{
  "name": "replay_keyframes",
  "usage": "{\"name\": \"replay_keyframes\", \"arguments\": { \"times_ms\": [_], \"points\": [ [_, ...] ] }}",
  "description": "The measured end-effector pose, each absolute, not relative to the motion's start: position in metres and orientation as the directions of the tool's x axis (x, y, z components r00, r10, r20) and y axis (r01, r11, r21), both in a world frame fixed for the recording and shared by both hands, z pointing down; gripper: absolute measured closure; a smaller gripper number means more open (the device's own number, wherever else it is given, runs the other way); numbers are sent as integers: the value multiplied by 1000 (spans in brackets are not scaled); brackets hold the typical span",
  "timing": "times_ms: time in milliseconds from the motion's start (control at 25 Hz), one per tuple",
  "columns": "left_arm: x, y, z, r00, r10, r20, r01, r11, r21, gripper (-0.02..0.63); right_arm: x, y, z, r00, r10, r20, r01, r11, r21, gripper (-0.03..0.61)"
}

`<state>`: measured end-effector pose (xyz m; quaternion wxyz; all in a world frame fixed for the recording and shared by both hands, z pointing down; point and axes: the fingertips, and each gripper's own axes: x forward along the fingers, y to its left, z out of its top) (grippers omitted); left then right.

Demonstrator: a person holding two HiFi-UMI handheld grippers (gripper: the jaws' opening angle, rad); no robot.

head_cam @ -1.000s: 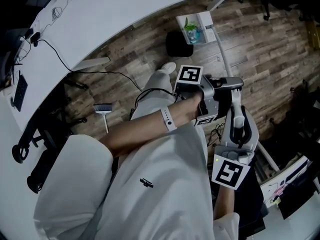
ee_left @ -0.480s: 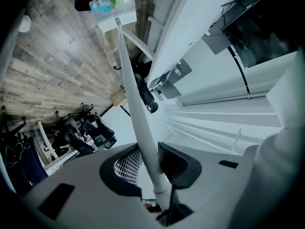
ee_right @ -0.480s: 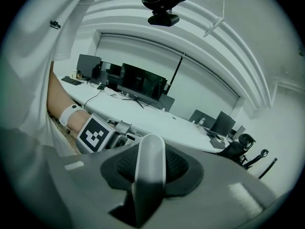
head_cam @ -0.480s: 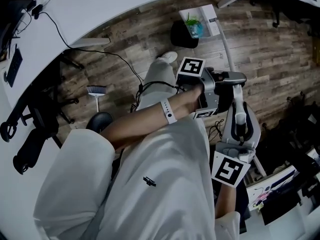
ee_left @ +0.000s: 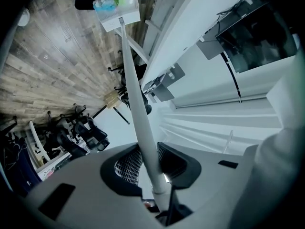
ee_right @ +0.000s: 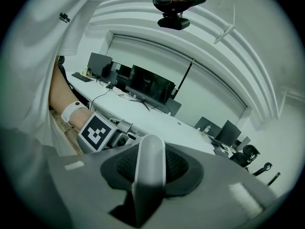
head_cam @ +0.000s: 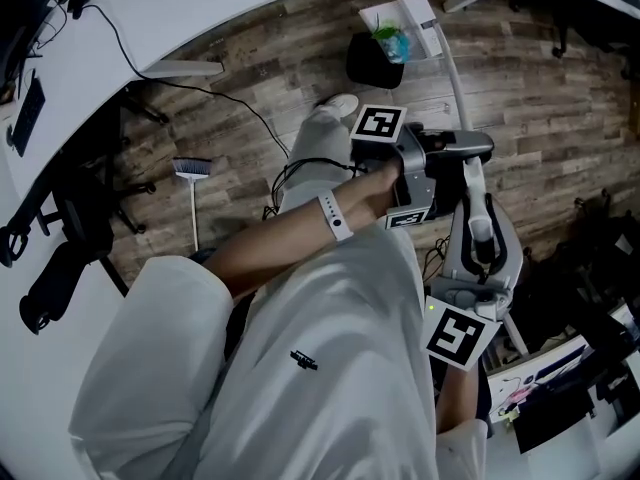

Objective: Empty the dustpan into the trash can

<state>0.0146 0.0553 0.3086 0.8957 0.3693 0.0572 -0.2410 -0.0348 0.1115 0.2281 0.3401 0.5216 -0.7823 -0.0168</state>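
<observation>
Seen from my head, my left gripper (head_cam: 455, 153) and right gripper (head_cam: 482, 258) are holding the dustpan handle (head_cam: 450, 93), and the loaded dustpan (head_cam: 400, 18) is hanging at the trash can (head_cam: 370, 68). Left gripper view: my jaws are closing on the handle. Right gripper view: my jaws are clamping its end. Next, I judge, I should be tipping it.

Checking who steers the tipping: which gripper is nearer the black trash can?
Left. The left gripper, jaws closing on the dustpan pole, sits nearer the trash can; the right gripper grips the handle end, farther back.
</observation>
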Motion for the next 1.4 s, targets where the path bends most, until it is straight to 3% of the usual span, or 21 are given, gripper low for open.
{"name": "replay_keyframes", "arguments": {
  "times_ms": [640,800,1400],
  "points": [
    [-9,58,309,826,-439,-353,561,589,582,518,-60,120,234,-290,-783,550,-671,576,466,463],
    [13,56,308,820,-448,-357,570,577,585,518,-39,119,233,-306,-780,546,-658,588,471,463],
    [14,63,302,842,-407,-353,539,622,568,525,-38,122,226,-263,-805,532,-739,522,424,463]
  ]
}}
